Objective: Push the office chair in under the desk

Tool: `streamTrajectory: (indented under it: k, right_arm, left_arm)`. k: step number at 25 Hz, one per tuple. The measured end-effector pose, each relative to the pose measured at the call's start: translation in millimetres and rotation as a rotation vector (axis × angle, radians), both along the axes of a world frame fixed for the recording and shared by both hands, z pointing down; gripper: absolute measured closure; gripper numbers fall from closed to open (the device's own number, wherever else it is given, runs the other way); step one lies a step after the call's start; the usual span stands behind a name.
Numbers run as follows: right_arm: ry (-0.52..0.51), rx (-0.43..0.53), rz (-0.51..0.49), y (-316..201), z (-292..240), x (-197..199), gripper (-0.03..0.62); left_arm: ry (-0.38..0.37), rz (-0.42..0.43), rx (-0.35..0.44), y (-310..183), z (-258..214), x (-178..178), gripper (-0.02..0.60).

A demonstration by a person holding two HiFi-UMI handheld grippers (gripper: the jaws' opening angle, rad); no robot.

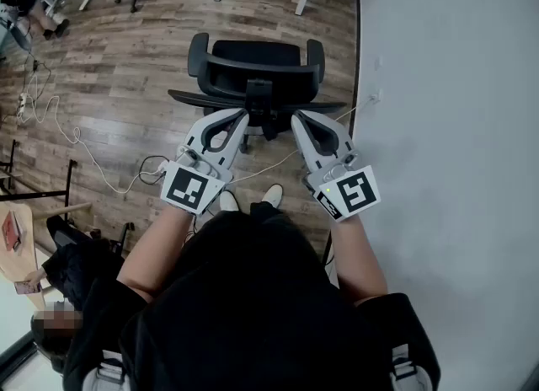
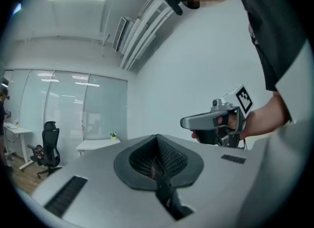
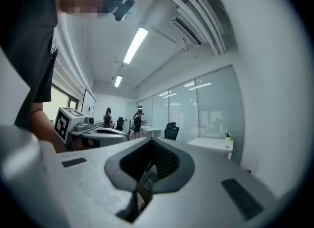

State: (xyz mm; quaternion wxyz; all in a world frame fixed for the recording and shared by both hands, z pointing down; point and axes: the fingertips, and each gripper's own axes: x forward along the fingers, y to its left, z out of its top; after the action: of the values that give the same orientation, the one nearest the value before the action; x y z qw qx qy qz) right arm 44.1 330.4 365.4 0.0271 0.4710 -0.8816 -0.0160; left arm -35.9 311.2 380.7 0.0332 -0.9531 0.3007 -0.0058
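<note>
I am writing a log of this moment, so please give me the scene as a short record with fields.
Chair: black office chair on brown wooden floor, beside white wall
Left tool: shut, empty, tip over the chair's backrest
Right tool: shut, empty, tip over the chair's backrest
Contact with chair: cannot tell
Also on floor: white cable, left of the chair

No readable text; the label (image 1: 329, 205) on the right tool (image 1: 297, 120) seems blurred.

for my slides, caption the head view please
Shut left gripper and shut right gripper held near a black office chair on wood floor
</note>
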Motion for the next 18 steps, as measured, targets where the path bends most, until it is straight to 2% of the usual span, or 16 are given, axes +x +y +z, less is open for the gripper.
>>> streamTrajectory:
  k: [8, 12, 18]
  right_arm:
    - [0.011, -0.045, -0.002, -5.5, 11.1, 2.5, 0.592]
    - [0.017, -0.109, -0.016, -12.4, 27.9, 4.6, 0.591]
    - [0.034, -0.153, -0.011, -21.6, 45.7, 1.0, 0.591]
  left_arm:
    - [-0.004, -0.022, -0.017, -6.0, 5.0, -6.9, 0.588]
    - [-0.034, -0.031, -0.017, -17.2, 17.4, -16.8, 0.588]
    - [-0.069, -0.048, -0.033, -31.4, 31.5, -33.7, 0.575]
